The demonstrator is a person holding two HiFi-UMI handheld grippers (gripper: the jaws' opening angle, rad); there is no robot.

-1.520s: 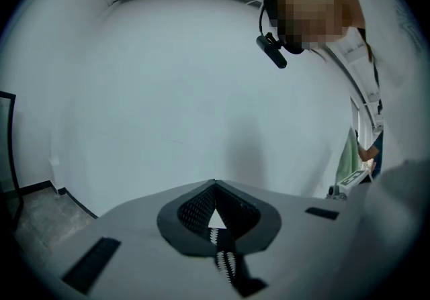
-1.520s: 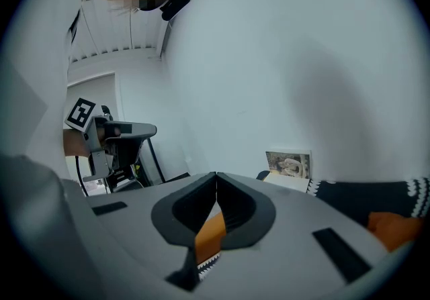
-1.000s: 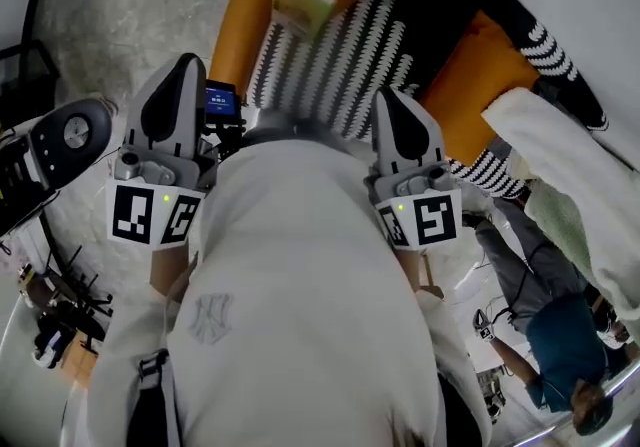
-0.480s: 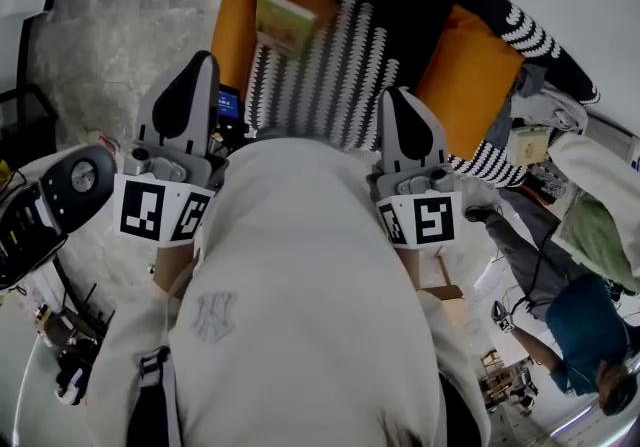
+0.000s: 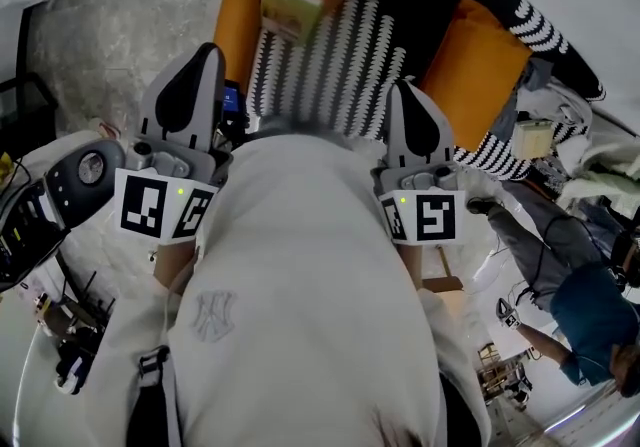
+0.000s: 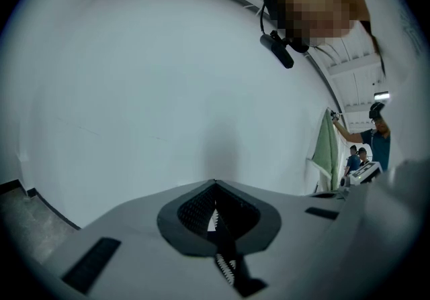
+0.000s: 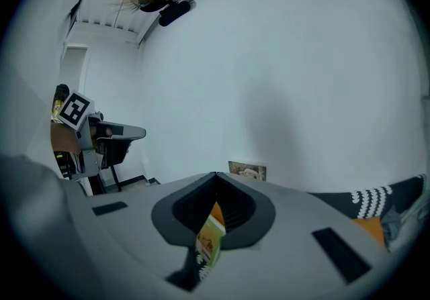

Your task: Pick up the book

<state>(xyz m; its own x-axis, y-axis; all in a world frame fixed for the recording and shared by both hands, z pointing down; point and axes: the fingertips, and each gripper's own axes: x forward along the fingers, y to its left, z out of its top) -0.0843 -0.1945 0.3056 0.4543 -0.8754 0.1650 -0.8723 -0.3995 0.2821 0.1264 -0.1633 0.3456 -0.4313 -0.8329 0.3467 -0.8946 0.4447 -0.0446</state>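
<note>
- The person's white top [image 5: 300,285] hides the near part of the striped blanket [image 5: 345,65].
- In the right gripper view, only a thin slice of the book [image 5: 290,7] shows.
- The book lies where an orange cushion [image 5: 242,30] meets the blanket, well ahead of both grippers.
- 1 book, 2 orange cushions.
- The left gripper [image 6: 216,188] and right gripper [image 7: 216,178] are each pressed together, holding nothing.

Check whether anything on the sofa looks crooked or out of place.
The book stands out: it lies at a skewed angle, partly on the orange cushion and partly over the edge of the black-and-white throw, square with neither. Nothing looks spilled or damaged.
</note>
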